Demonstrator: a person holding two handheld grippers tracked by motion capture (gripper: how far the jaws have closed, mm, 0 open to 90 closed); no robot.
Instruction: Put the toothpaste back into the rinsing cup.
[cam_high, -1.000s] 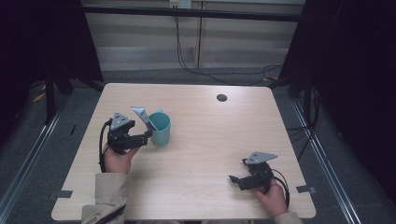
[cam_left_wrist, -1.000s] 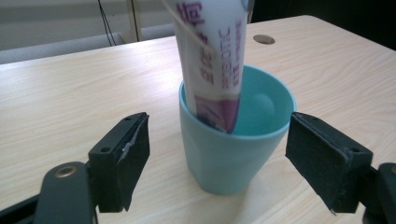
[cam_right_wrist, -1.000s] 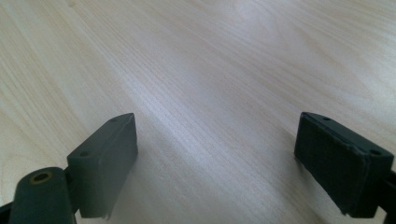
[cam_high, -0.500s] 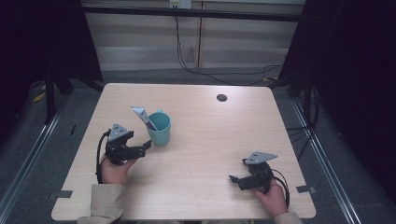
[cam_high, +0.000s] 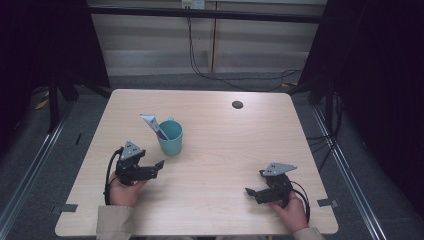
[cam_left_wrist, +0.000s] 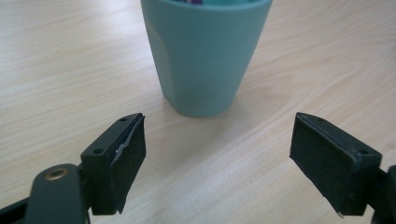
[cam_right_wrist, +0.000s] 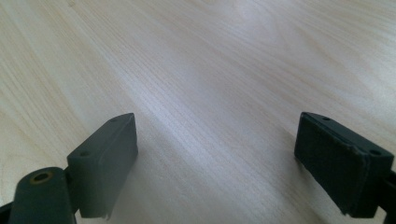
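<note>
left hand-held gripper (cam_high: 159, 164) backed off toothpaste-holding cup (cam_high: 170, 139).

Desk (cam_high: 225, 150): pale wood grain, with a round dark grommet (cam_high: 237, 104) near its far edge.
Floor (cam_high: 75, 135): grey carpet.
Back wall (cam_high: 150, 45): pale panels, black cables (cam_high: 200, 65) hanging down.
Sides: dark curtains (cam_high: 380, 75), dim light.

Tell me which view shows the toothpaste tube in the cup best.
The high view: there the toothpaste tube leans up and left out of the teal cup, its whole upper part visible. The left gripper view shows the cup's wall close up, with a purple sliver at the rim. The right gripper view looks at bare table.
</note>
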